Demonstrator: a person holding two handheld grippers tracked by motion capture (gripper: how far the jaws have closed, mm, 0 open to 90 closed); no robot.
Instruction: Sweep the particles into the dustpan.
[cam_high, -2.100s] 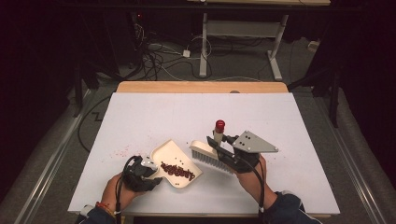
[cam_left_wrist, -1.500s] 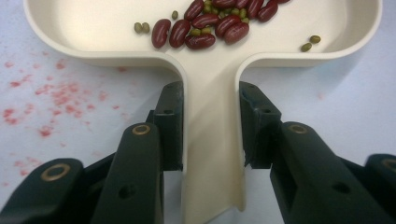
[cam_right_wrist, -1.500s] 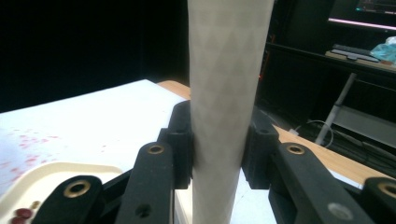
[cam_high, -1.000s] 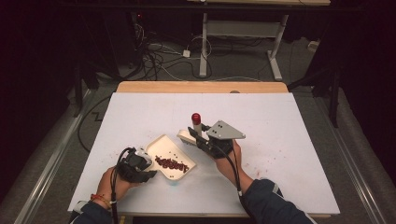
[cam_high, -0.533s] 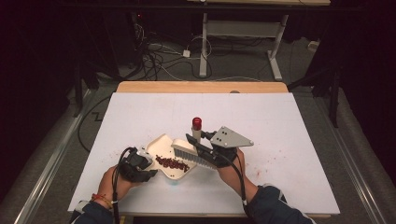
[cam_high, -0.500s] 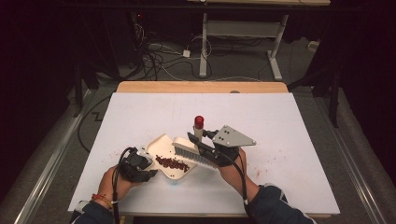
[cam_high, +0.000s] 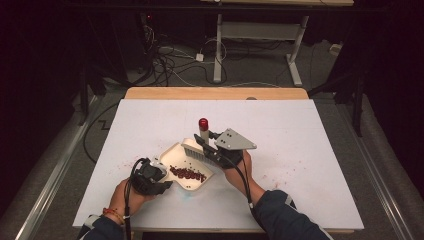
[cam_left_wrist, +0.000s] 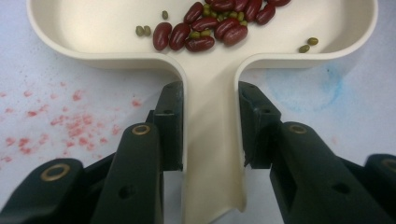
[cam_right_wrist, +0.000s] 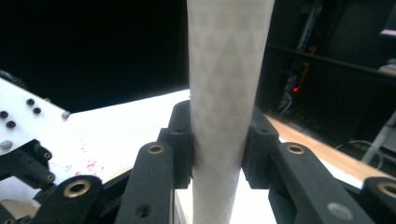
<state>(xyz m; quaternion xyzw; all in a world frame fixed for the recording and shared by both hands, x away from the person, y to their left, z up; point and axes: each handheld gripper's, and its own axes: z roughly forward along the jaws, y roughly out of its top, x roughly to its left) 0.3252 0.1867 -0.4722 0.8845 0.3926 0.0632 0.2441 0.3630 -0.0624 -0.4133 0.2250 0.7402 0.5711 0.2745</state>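
Now your left gripper (cam_left_wrist: 210, 154) squeezes the handle of the dustpan (cam_high: 176, 156) on the bench (cam_high: 310, 150), beans (cam_high: 187, 174) inside, while your right gripper (cam_right_wrist: 217, 149) grips the brush (cam_high: 200, 148) at its edge.

My left gripper (cam_high: 159, 182) lies low, jaws clamped, wrist flat. My right gripper (cam_high: 212, 150) sits just ahead, jaws clamped, forearm angled inward.
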